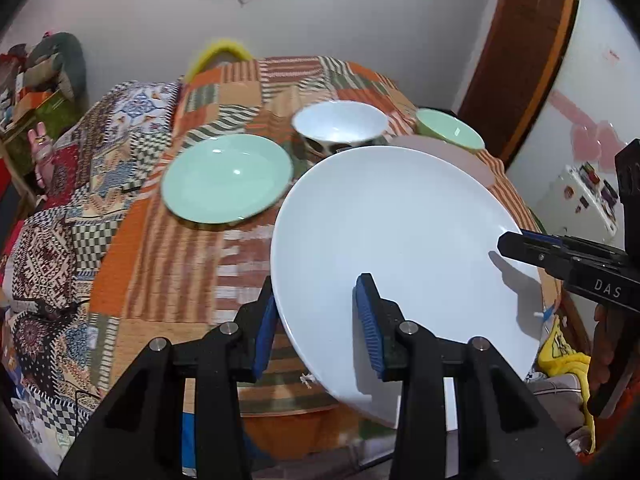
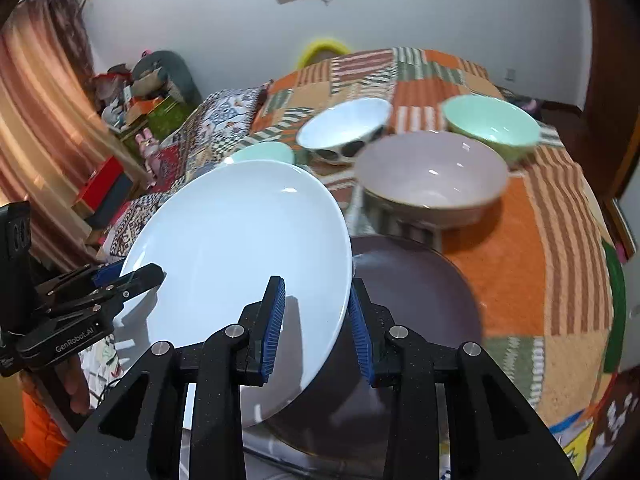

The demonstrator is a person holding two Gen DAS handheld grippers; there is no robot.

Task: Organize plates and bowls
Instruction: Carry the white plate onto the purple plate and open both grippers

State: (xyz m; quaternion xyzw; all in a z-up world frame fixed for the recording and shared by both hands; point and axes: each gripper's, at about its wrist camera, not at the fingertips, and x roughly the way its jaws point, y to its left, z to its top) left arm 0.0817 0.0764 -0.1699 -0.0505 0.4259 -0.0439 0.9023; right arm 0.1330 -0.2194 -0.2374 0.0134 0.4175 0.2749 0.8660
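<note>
A large white plate [image 1: 404,248] is held tilted above the table, gripped on opposite rims by both grippers. My left gripper [image 1: 316,328] straddles its near-left rim with one pad above and one below. My right gripper [image 2: 316,320] does the same on the other rim; it shows in the left wrist view [image 1: 520,244] at the right. The white plate [image 2: 240,256] hangs over a dark purple plate [image 2: 420,300]. Further back lie a mint plate [image 1: 226,178], a white bowl [image 1: 340,122], a mint bowl [image 1: 448,128] and a pinkish-grey bowl [image 2: 432,178].
The table wears an orange patchwork cloth [image 1: 168,256]. A patterned bed or sofa [image 1: 48,248] lies to the left, with clutter and boxes [image 1: 36,96] behind it. A wooden door [image 1: 520,48] and a small white fridge [image 1: 576,200] stand to the right.
</note>
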